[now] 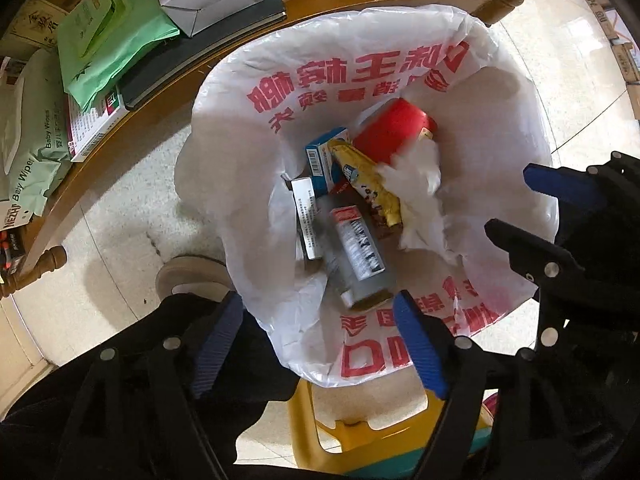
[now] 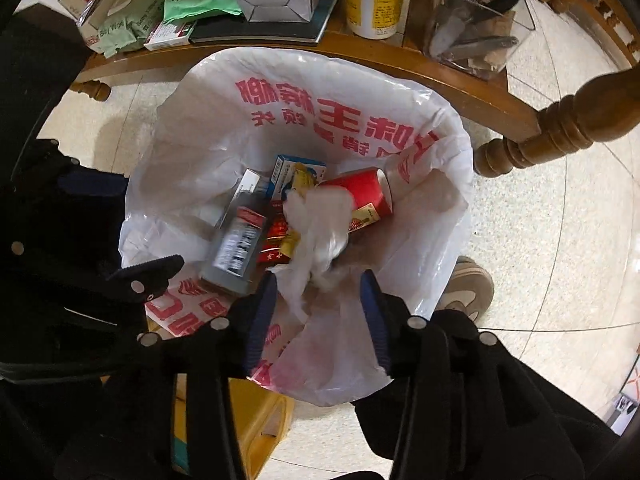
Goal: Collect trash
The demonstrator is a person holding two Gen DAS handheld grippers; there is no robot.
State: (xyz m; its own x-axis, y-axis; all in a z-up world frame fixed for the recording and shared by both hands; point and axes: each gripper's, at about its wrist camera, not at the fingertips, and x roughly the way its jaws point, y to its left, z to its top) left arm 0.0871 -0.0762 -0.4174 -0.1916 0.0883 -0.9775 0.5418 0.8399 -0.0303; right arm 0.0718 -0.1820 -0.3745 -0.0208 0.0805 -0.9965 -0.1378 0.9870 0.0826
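Left wrist view: thin, crinkled white bag (image 1: 280,92) with red print, mouth wide, lining a bin. Inside, piled together: red cylindrical can (image 1: 394,130), blue carton (image 1: 326,160), yellow foil wrapper (image 1: 370,184), clear bottle (image 1: 356,256) with striped label, crumpled white tissue (image 1: 416,196), blurred. Left hand-held gripper (image 1: 318,344) above the bag's near edge, ribbed blue pads apart, nothing between. Right hand-held gripper (image 1: 516,204) at the right edge, partly cut off. Curved wooden table (image 1: 168,88) behind, stacked with green pouch (image 1: 108,36) and wipes pack (image 1: 28,152). Shoe (image 1: 188,276) on speckled floor.

Right wrist view: same bag (image 2: 424,216), tissue (image 2: 320,228) smeared over the can (image 2: 360,192) and bottle (image 2: 240,244). Right hand-held gripper (image 2: 320,316) parted, empty, over the bag's rim. Left hand-held gripper (image 2: 108,228) dark, mostly hidden at left. Turned table leg (image 2: 560,132) to the right; white jar (image 2: 374,0) on the table (image 2: 440,76).
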